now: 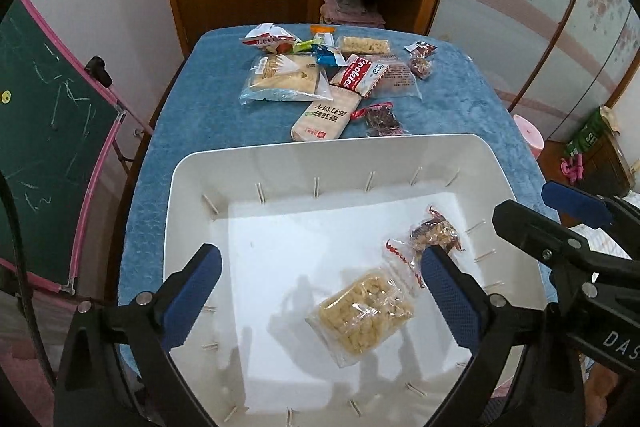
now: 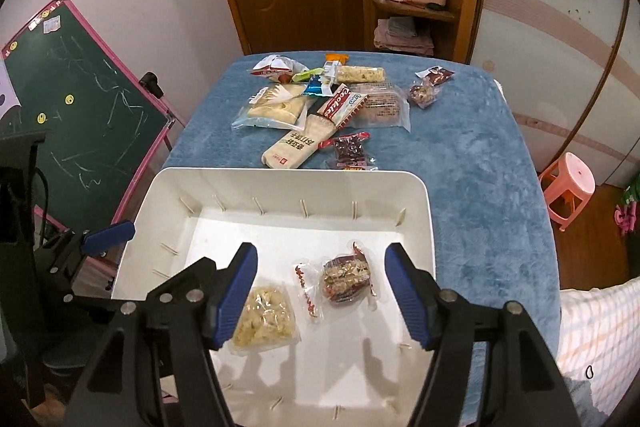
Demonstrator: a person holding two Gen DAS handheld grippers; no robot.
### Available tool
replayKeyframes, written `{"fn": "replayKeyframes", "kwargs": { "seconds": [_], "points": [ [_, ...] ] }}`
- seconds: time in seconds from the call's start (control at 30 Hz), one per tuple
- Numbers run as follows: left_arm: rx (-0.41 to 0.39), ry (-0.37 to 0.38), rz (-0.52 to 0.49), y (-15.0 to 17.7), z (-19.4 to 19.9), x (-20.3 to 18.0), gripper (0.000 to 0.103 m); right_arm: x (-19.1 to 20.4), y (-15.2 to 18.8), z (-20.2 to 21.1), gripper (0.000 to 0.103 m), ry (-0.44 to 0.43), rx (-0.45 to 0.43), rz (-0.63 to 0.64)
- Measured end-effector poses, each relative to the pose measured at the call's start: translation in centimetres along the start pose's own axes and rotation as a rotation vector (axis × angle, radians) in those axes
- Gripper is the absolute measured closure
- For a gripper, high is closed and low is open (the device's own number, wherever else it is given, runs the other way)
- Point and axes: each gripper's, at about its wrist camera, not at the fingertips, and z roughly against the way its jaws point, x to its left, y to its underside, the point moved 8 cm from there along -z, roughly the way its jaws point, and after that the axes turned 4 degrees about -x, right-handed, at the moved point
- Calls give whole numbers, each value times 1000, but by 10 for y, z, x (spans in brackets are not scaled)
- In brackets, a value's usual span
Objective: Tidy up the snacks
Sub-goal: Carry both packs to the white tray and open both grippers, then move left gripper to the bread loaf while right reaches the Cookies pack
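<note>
So both claws are hanging over the white rectangular plastic bin (image 1: 400,147) and neither has anything in it. The left claw (image 1: 320,301) is spread wide, and the right claw (image 2: 320,293) is spread too, nothing between the blue pads on either one.

Two snacks are already lying on the bin floor: a clear-wrapped pale puffed-rice cake (image 1: 360,319) and, just beside it, a small clear-wrapped date stuffed with walnut (image 2: 346,279). The date sits right under the gap of the right claw, the rice cake closer to its left finger.

The rest of the snacks are in a heap on the blue fuzzy surface (image 2: 460,155) past the far rim of the bin: a long cream cracker pack (image 1: 326,119), a red-and-white "Cookies" packet (image 1: 358,75), a clear bag of pale wafers (image 1: 280,79), a dark red wrapped date (image 1: 380,119), and a few others further back. So I'd say this is early days, most of the pile is not yet in.

What could go wrong, my guess:
- The pile overlaps a lot. The cookie packet lies on the cracker pack, so grabbing one could drag or flip its neighbour.
- Crinkly film is slippery, so a pinch on just a wrapper edge might let it slide out mid-carry.
- Squeeze the wafers or rice cake too hard and they crumble.
- The two claws are close together over the bin, so they could bump.
</note>
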Motion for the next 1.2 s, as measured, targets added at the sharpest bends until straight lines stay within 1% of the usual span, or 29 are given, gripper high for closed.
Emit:
{"fn": "replayKeyframes", "kwargs": {
  "seconds": [0.4, 0.57, 0.77, 1.0, 1.2],
  "points": [
    [-4, 0, 1, 1, 2, 1, 3, 0, 0, 2, 36, 3, -6, -1],
    [-37, -8, 3, -4, 8, 2, 3, -3, -2, 4, 36, 4, -23, -23],
    [-83, -24, 15, -14, 18, 5, 3, -8, -11, 10, 36, 9, -68, -53],
    [-124, -36, 19, -28, 28, 8, 3, -6, -26, 19, 36, -21, -114, -73],
    [-164, -51, -2, -39, 36, 9, 3, -7, -37, 22, 36, -52, -125, -97]
  ]
}}
